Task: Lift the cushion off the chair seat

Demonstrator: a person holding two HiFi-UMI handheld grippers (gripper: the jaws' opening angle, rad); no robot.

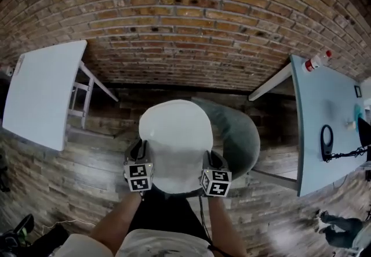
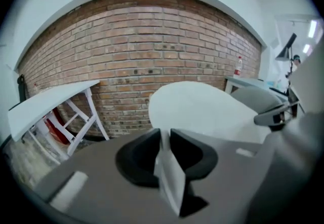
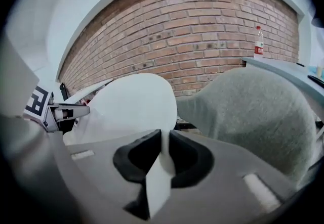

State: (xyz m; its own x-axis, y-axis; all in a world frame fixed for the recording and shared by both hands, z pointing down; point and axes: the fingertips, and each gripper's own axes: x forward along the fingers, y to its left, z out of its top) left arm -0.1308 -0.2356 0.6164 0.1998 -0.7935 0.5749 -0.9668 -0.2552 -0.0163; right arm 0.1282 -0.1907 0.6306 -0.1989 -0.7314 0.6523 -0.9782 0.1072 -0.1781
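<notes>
A round white cushion (image 1: 175,143) hangs in the air in front of me, held at its near edge by both grippers. My left gripper (image 1: 139,160) is shut on the cushion's left rim, and its own view shows white fabric (image 2: 169,177) pinched between the dark jaws. My right gripper (image 1: 213,167) is shut on the right rim, with a fold of the cushion (image 3: 159,172) clamped between its jaws. The grey upholstered chair (image 1: 242,137) stands below and to the right of the cushion; its curved back (image 3: 258,117) fills the right of the right gripper view.
A brick wall (image 1: 185,24) runs across the back. A white folding table (image 1: 43,93) stands at the left, a pale blue table (image 1: 324,122) with a bottle (image 1: 317,61) and dark cables at the right. The floor is wood planks.
</notes>
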